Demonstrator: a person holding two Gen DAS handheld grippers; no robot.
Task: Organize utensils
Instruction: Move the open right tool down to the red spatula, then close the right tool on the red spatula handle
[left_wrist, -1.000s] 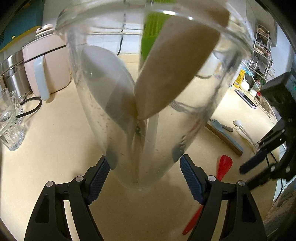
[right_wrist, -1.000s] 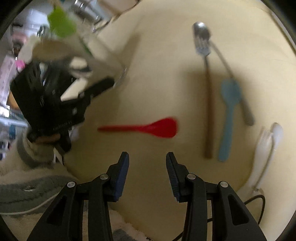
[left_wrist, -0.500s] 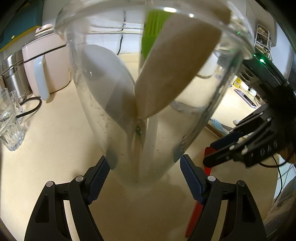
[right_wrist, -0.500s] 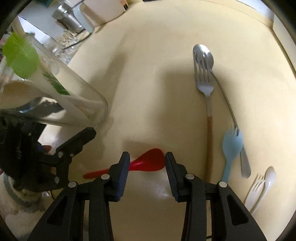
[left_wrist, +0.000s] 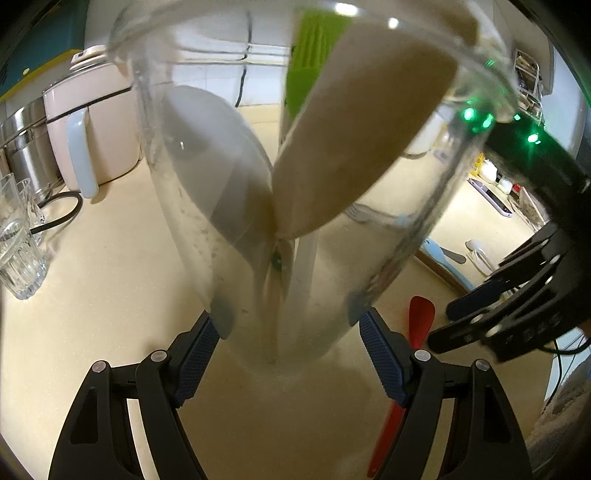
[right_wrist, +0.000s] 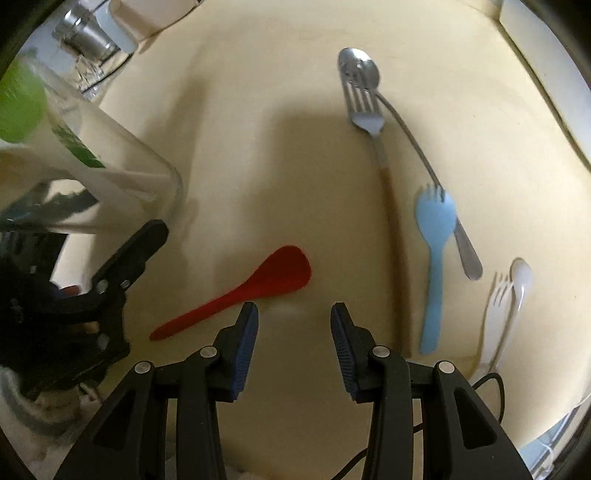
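My left gripper (left_wrist: 291, 332) is shut on a tall clear glass jar (left_wrist: 207, 236), held tilted just above the beige counter. In the jar stand a wooden spatula (left_wrist: 362, 140), a grey spoon (left_wrist: 214, 155) and a green spatula (left_wrist: 314, 55). A red spoon (right_wrist: 273, 277) lies flat on the counter right of the jar. My right gripper (right_wrist: 293, 317) points down over it, just past the spoon's bowl. Its jaws are opening with nothing between them. In the left wrist view the right gripper (left_wrist: 476, 317) hangs beside the red spoon (left_wrist: 421, 314).
Further right lie a steel fork (right_wrist: 369, 110), a steel spoon (right_wrist: 406, 140), a blue spork (right_wrist: 436, 229) and a white fork and spoon (right_wrist: 509, 295). A pink appliance (left_wrist: 96, 129), a steel pot (left_wrist: 22, 147) and a drinking glass (left_wrist: 18, 251) stand at the left.
My right gripper has come in from the right to hang over the red spoon, which now lies ahead and left of its fingers. The left gripper and jar have stayed still.
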